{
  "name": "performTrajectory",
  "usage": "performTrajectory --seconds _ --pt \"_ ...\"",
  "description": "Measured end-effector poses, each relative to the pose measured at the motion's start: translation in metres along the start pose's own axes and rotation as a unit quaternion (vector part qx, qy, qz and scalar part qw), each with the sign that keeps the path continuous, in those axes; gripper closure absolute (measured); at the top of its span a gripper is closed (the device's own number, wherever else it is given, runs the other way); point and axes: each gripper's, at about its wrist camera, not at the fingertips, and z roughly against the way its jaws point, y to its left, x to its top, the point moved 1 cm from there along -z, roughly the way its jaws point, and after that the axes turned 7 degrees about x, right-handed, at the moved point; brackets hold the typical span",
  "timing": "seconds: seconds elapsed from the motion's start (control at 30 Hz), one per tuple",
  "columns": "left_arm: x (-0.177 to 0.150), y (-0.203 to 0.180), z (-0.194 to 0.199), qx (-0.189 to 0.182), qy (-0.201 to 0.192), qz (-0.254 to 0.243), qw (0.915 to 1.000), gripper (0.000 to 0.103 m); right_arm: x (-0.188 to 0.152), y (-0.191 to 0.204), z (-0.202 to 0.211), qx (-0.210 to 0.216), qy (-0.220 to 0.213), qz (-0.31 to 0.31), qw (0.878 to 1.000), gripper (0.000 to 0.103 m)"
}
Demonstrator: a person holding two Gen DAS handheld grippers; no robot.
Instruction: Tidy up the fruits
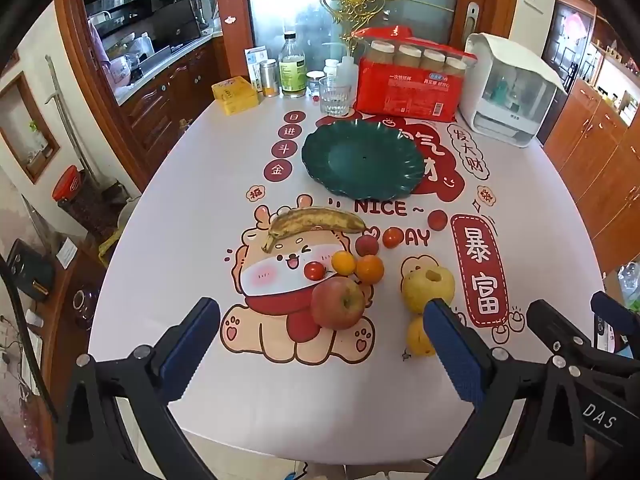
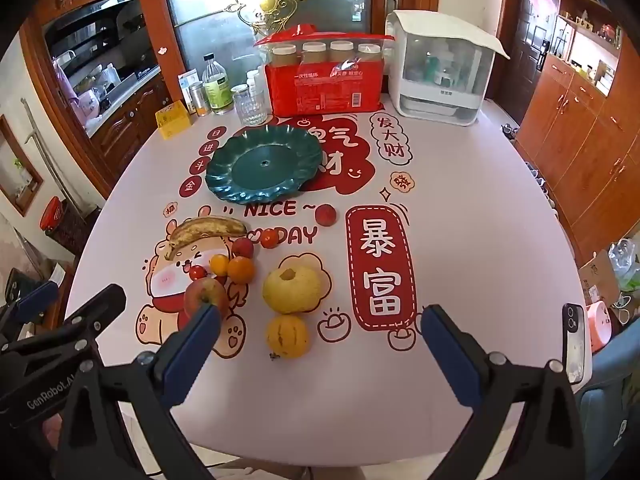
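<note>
An empty dark green scalloped plate point(image 1: 362, 158) point(image 2: 266, 164) sits mid-table. In front of it lie a spotted banana point(image 1: 316, 222) point(image 2: 208, 230), a red apple point(image 1: 338, 304) point(image 2: 205, 295), two oranges point(image 1: 370, 269) point(image 2: 241, 270), several small red fruits, a big yellow fruit point(image 1: 428, 288) point(image 2: 292, 290) and a smaller yellow one point(image 1: 418, 338) point(image 2: 287, 336). My left gripper point(image 1: 320, 320) is open above the near table edge, just short of the apple. My right gripper point(image 2: 320, 326) is open, just short of the small yellow fruit. Both are empty.
At the table's far end stand a red package with jars point(image 1: 408, 88), a white appliance point(image 1: 512, 92), a glass point(image 1: 334, 96), bottles point(image 1: 292, 66) and a yellow box point(image 1: 236, 94). Wooden cabinets point(image 2: 580, 140) line the right. A phone point(image 2: 574, 342) is mounted by the right gripper.
</note>
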Motion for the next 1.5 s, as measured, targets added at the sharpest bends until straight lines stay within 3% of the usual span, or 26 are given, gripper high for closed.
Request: performTrajectory --seconds 0.4,0.47,0.93,1.5 --pt "-0.017 0.046 0.012 -0.045 -0.002 -0.007 0.999 0.004 0.002 -0.01 -0.003 0.003 -0.008 -0.007 1.0 0.002" --pt "0.001 -0.017 -0.008 0.001 0.019 -0.011 0.9998 0.004 0.001 -0.009 -0.001 0.003 -0.01 -0.01 1.0 0.002" --pt "0.001 -0.018 -0.001 -0.008 0.019 -0.015 0.9997 0.01 0.003 -0.012 0.005 0.012 -0.019 -0.011 1.0 0.002" --pt "0.003 -0.016 0.003 -0.002 0.019 -0.019 0.9996 0.01 -0.003 -0.005 0.009 0.014 -0.024 -0.011 1.0 0.002"
